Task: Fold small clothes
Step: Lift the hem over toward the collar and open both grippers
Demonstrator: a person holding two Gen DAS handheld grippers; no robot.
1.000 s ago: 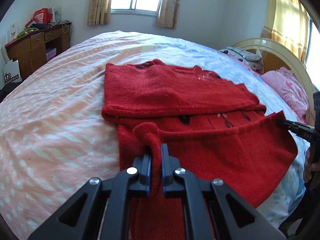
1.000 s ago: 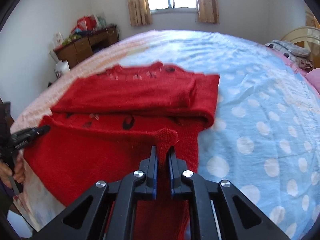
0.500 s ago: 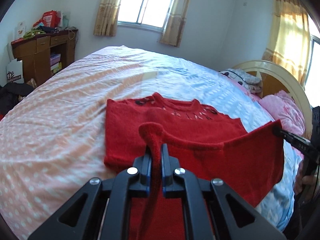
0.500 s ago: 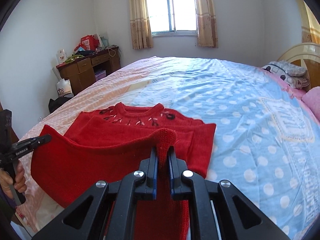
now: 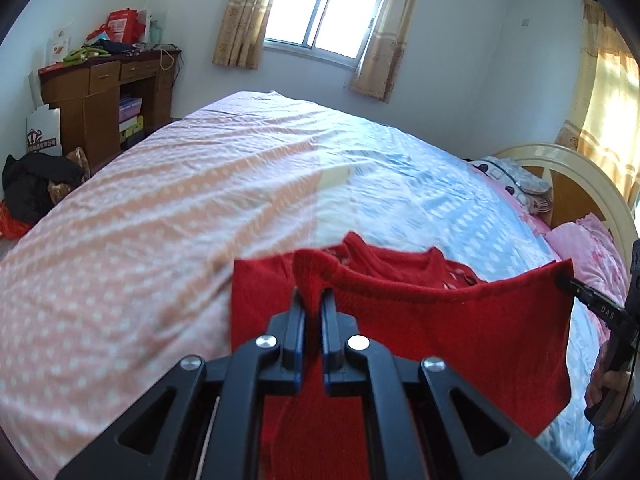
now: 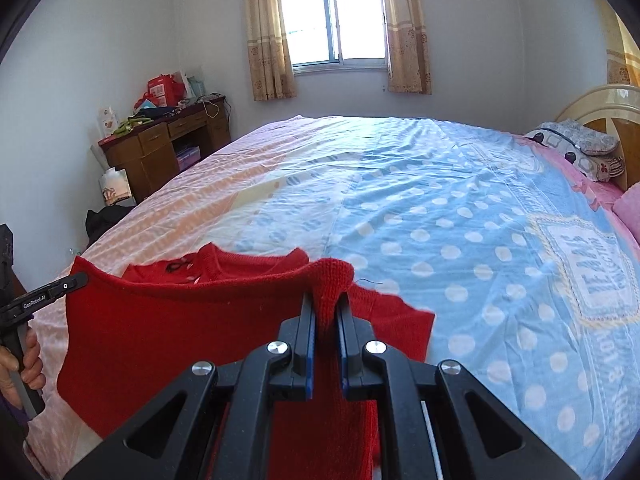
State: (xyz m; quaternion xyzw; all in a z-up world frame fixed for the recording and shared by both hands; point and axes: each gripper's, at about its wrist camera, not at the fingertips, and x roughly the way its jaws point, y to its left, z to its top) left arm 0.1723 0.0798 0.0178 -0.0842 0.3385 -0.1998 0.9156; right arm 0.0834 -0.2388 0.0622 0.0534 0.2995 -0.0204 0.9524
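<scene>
Left wrist view shows my left tool [image 5: 312, 312] clamped on one hem corner of the red sweater [image 5: 460, 328], my right tool [image 6: 326, 316] pinching the other, hem raised above the bed [image 6: 440, 184]; next I judge, carry it to the collar.

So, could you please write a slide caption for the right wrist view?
Right gripper and left gripper lift the red sweater hem above the bed.
</scene>
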